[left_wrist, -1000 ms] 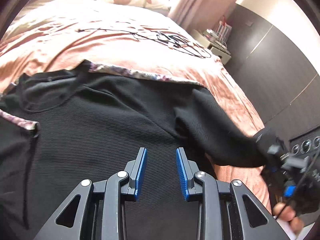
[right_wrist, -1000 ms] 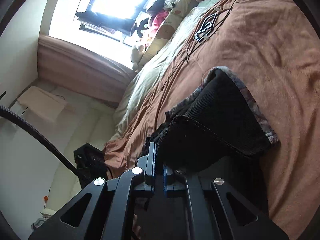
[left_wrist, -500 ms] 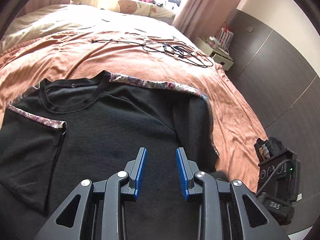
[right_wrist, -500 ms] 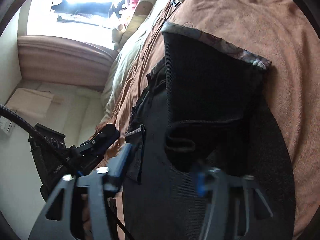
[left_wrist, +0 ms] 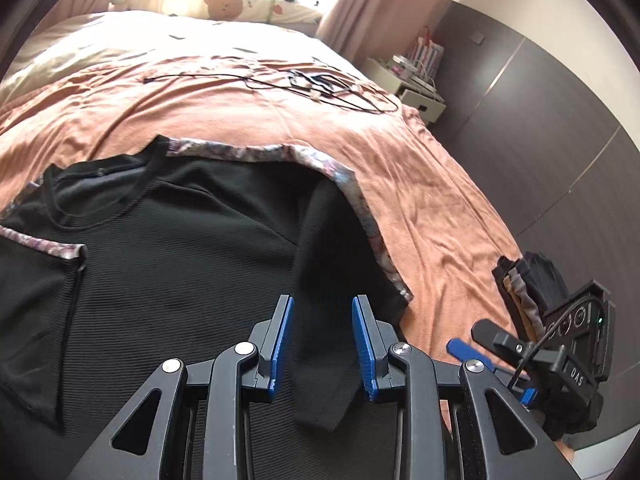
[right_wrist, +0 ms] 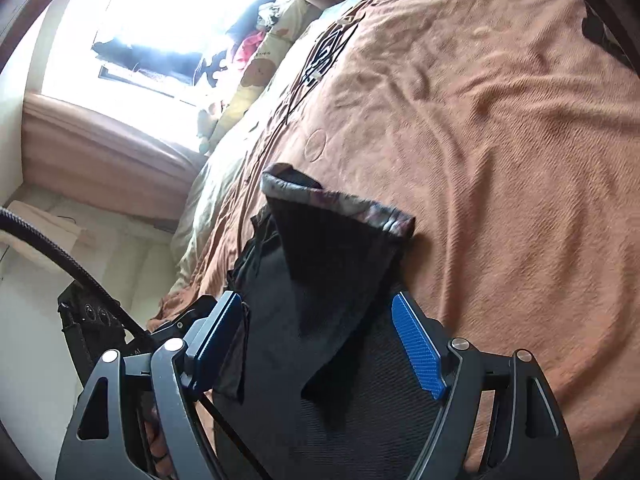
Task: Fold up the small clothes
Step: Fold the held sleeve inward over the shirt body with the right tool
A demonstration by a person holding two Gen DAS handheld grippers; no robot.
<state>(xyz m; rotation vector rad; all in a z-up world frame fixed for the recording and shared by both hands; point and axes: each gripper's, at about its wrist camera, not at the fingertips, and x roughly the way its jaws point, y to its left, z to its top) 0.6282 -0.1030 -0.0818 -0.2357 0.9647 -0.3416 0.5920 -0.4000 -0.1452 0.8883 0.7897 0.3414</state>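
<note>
Across the orange bedspread (left_wrist: 420, 184) a black ribbed top (left_wrist: 192, 272) lies flat, its neckline toward eleven o'clock in the left wrist view and its floral-trimmed sleeve (left_wrist: 344, 248) folded in over the body, running from one o'clock down toward six. The left gripper (left_wrist: 322, 344) hovers above that sleeve with its jaws partly apart, and nothing is pressed between the blue pads. The right gripper (right_wrist: 320, 344) has just been opening; its jaws now stand wide, with the sleeve's end (right_wrist: 340, 248) lying loose between them and neither pad touching it. In the left wrist view it shows at four o'clock, off the garment's edge.

The fold looks only lightly laid. The sleeve's tip bunches near six o'clock, and its trimmed shoulder stands up in a ridge, so it could spring back or slide when the next fold is lifted. A pad brushing the knit on withdrawal could drag it askew. Cables (left_wrist: 328, 88) at twelve o'clock lie well apart and pose little risk.
</note>
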